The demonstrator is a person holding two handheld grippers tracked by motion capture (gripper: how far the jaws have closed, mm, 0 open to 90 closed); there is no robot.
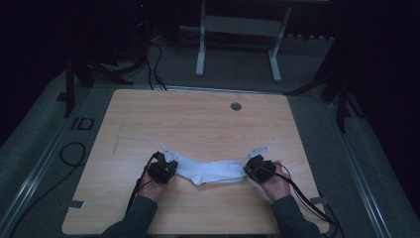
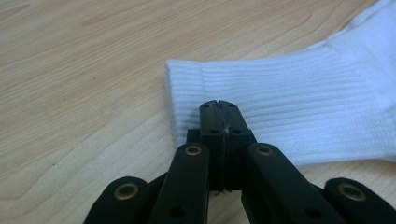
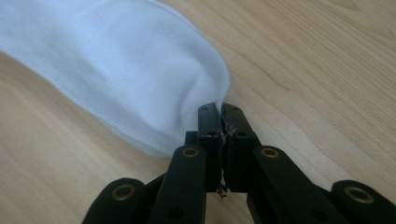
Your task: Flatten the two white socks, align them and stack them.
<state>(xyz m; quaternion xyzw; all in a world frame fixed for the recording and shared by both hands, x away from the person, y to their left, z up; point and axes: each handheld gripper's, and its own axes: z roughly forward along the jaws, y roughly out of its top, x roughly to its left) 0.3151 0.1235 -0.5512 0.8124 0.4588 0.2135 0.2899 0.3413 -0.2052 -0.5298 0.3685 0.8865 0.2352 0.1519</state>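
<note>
A white sock (image 1: pixel 213 171) lies stretched flat across the near part of the wooden table (image 1: pixel 198 124). At its left end, my left gripper (image 1: pixel 171 167) is shut on the ribbed cuff. In the left gripper view the jaws (image 2: pixel 218 106) meet over the cuff's edge, and the ribbed sock (image 2: pixel 303 107) runs off to the right. My right gripper (image 1: pixel 250 171) is shut on the toe end. In the right gripper view a sliver of white fabric is pinched between the closed jaws (image 3: pixel 218 109), and the smooth sock (image 3: pixel 116 70) runs off to the upper left.
A round cable hole (image 1: pixel 236 106) sits near the table's far edge. Black cables (image 1: pixel 72 153) loop on the floor to the left, and more trail from both grippers off the near edge. A white desk frame (image 1: pixel 237 29) stands beyond the table.
</note>
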